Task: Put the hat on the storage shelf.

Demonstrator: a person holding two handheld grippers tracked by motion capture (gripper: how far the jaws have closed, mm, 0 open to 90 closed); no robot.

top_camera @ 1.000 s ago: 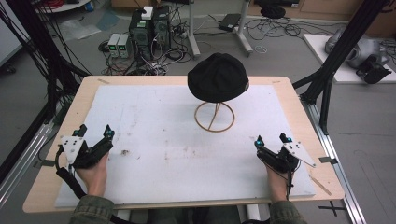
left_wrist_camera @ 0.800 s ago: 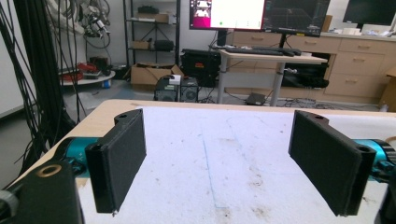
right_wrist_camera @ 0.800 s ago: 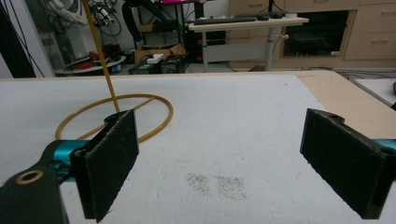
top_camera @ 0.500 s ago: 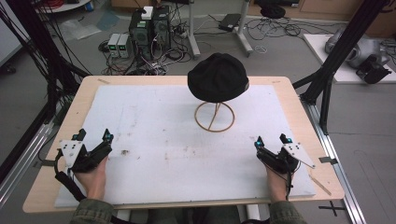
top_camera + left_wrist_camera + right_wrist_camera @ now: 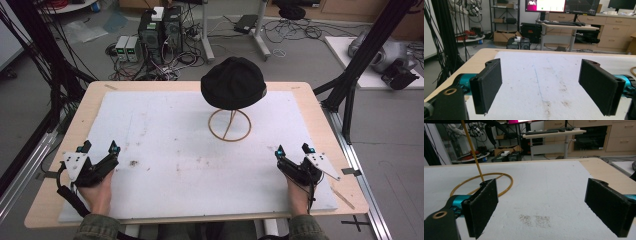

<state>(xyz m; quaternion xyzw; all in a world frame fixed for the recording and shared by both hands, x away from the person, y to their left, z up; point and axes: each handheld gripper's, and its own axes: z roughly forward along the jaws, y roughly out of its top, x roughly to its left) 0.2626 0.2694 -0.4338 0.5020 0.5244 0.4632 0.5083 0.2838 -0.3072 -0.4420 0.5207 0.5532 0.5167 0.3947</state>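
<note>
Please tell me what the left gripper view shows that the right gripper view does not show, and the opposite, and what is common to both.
Left gripper view: the left hand-held gripper with its jaws wide apart, a thin blue line running along the white mat, and a lit monitor behind.

Right gripper view: the right hand-held gripper, also open, with most of the yellow ring base and the slanted rod of the stand.

Both: the stained white mat, the wooden table edge and wooden cabinets behind.

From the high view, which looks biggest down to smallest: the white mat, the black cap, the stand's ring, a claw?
1. White mat.
2. Black cap.
3. Stand's ring.
4. Left claw and right claw look alike.
</note>
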